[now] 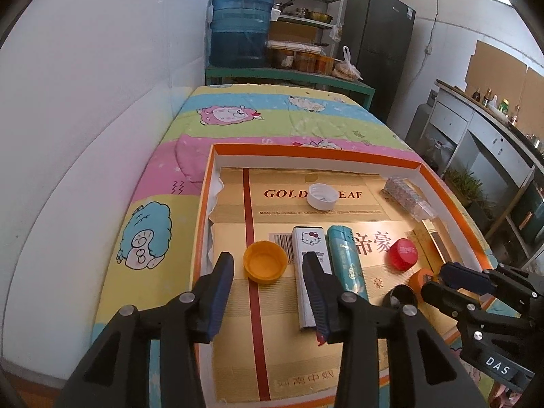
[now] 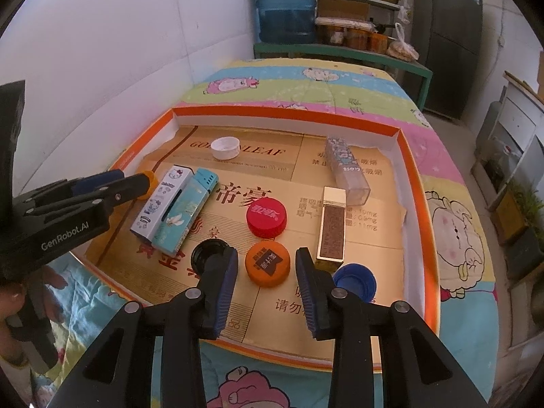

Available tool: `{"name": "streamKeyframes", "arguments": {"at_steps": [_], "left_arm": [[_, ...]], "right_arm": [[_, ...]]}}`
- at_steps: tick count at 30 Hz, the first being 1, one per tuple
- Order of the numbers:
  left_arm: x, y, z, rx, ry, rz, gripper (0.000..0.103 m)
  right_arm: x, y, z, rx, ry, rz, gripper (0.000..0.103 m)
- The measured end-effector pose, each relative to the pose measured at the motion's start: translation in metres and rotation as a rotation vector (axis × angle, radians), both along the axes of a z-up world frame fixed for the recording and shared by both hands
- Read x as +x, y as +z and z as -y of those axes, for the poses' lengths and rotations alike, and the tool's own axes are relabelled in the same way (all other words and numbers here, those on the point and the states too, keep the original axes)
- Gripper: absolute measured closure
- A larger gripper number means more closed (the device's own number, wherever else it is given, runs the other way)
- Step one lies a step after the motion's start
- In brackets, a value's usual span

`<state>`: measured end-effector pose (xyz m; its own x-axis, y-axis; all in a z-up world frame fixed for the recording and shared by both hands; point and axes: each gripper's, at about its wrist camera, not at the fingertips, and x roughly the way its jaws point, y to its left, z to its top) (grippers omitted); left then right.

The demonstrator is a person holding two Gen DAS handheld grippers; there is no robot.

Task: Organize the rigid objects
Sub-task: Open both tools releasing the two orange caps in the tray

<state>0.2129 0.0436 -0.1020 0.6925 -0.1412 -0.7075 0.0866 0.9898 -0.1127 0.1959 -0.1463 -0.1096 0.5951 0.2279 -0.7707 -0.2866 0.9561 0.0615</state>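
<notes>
An orange-rimmed tray (image 1: 442,183) (image 2: 401,132) lined with gold cardboard lies on the bed. In the left wrist view my left gripper (image 1: 268,292) is open above a yellow cap (image 1: 265,267), beside a Hello Kitty box (image 1: 309,251) and a teal box (image 1: 345,258). In the right wrist view my right gripper (image 2: 267,289) is open, its fingers either side of an orange cap (image 2: 267,264). Around it lie a red cap (image 2: 266,217), a black cap (image 2: 207,253), a blue cap (image 2: 355,282), a gold-brown box (image 2: 331,227), a clear patterned box (image 2: 345,166) and a white cap (image 2: 224,148).
The tray rests on a cartoon-print quilt (image 1: 163,187). A white wall (image 1: 85,102) runs along the left. A blue water jug (image 1: 241,27), shelves and a dark fridge (image 1: 380,44) stand behind the bed. A counter (image 1: 493,129) lines the right.
</notes>
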Motion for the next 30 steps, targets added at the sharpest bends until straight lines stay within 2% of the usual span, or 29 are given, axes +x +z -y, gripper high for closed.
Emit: {"name": "streamKeyframes", "arguments": {"at_steps": [4,30], "left_arm": [[-0.009,0.006,0.001,-0.010,0.001,0.014,0.046],[-0.085,0.046,0.018,-0.008,0.000,0.080,0.044]], "right_arm": [[-0.005,0.004,0.002,0.009,-0.009,0.007,0.067],[-0.068,0.046,0.016,0.014,-0.101,0.103,0.067]]}}
